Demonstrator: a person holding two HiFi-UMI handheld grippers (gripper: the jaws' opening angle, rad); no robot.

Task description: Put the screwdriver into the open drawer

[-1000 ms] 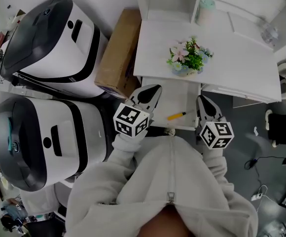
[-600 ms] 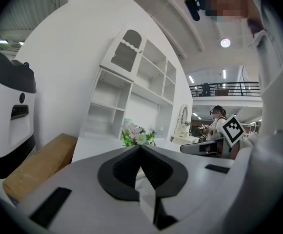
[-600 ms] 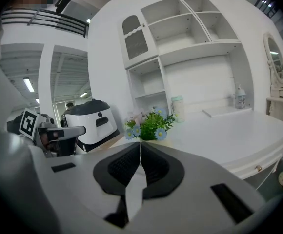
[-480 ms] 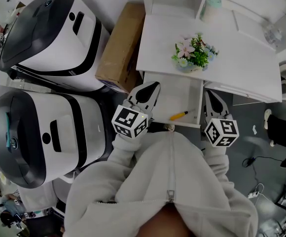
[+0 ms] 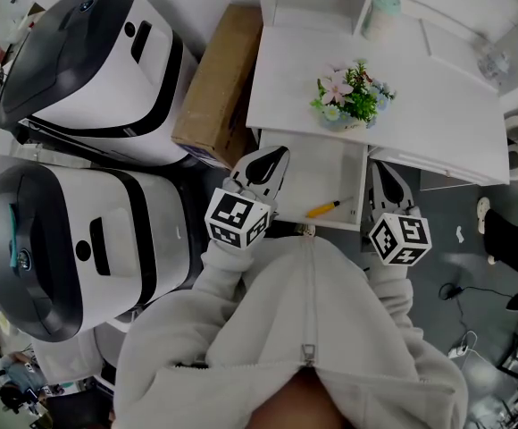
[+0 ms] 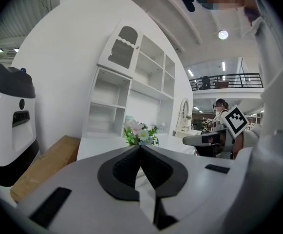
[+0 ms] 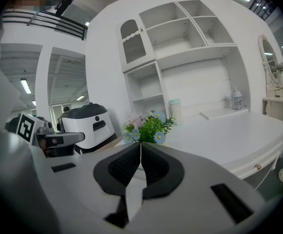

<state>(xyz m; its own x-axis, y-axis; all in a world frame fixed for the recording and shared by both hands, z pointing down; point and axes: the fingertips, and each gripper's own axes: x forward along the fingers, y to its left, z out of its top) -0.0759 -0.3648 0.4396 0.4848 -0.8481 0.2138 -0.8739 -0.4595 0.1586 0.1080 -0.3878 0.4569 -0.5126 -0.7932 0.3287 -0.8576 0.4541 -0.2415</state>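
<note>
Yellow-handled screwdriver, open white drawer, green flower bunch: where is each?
yellow-handled screwdriver [image 5: 320,210], head view, middle of handle.
open white drawer [image 5: 317,168], head view, bare floor.
green flower bunch [image 5: 350,98], head view, leaves.

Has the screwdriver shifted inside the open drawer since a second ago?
No. The screwdriver lies in the same spot, near the front edge of the drawer.

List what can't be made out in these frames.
- Screwdriver: tip type too small in head view. In the gripper views, the left gripper and right gripper bodies block it.
- Drawer: front edge partly under the hoodie in head view.
- Hands: covered by the hoodie's sleeves and the grippers, head view.
- Jar: contents too small in any view.
</note>
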